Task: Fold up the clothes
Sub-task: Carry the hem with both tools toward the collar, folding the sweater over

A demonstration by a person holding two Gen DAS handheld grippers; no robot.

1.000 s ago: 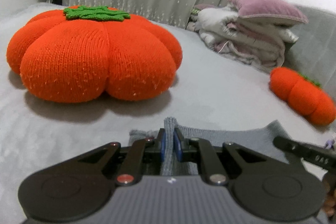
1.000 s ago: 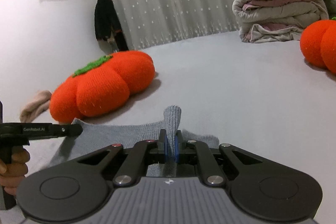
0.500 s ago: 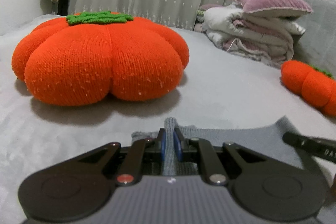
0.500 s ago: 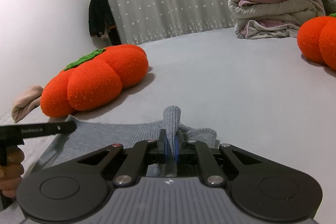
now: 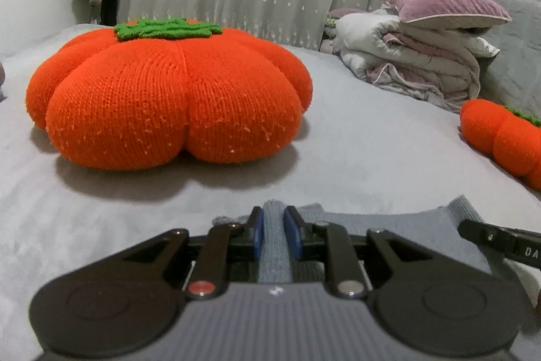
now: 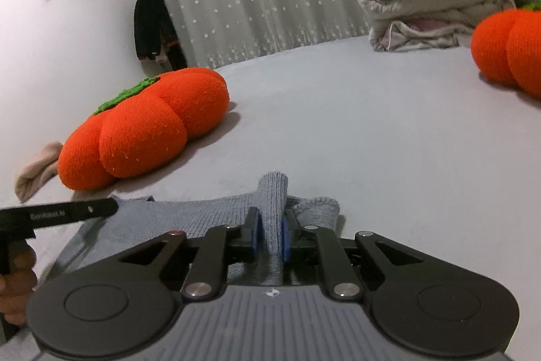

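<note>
A grey knit garment [image 5: 389, 222] lies flat on the grey bed, its far edge pinched up into two folds. My left gripper [image 5: 274, 225] has one upright fold between its blue pads. Its jaws are opening, and the pads still touch the knit. My right gripper [image 6: 271, 225] has the other fold of the garment [image 6: 189, 219] between its pads. Those jaws are opening slightly and still touch the cloth. Each view shows the other gripper's black finger at its side edge, and a hand [image 6: 17, 276] holds the left tool.
A big orange pumpkin cushion [image 5: 169, 97] sits on the bed just beyond the garment. A smaller one [image 5: 503, 137] lies to the right. Folded quilts under a purple pillow [image 5: 422, 56] are stacked at the back right. A beige cloth [image 6: 33, 171] lies at the far left.
The left gripper's pads have parted a little around the fold; the right gripper's pads have parted slightly. The garment has stayed where it was on the bed.
</note>
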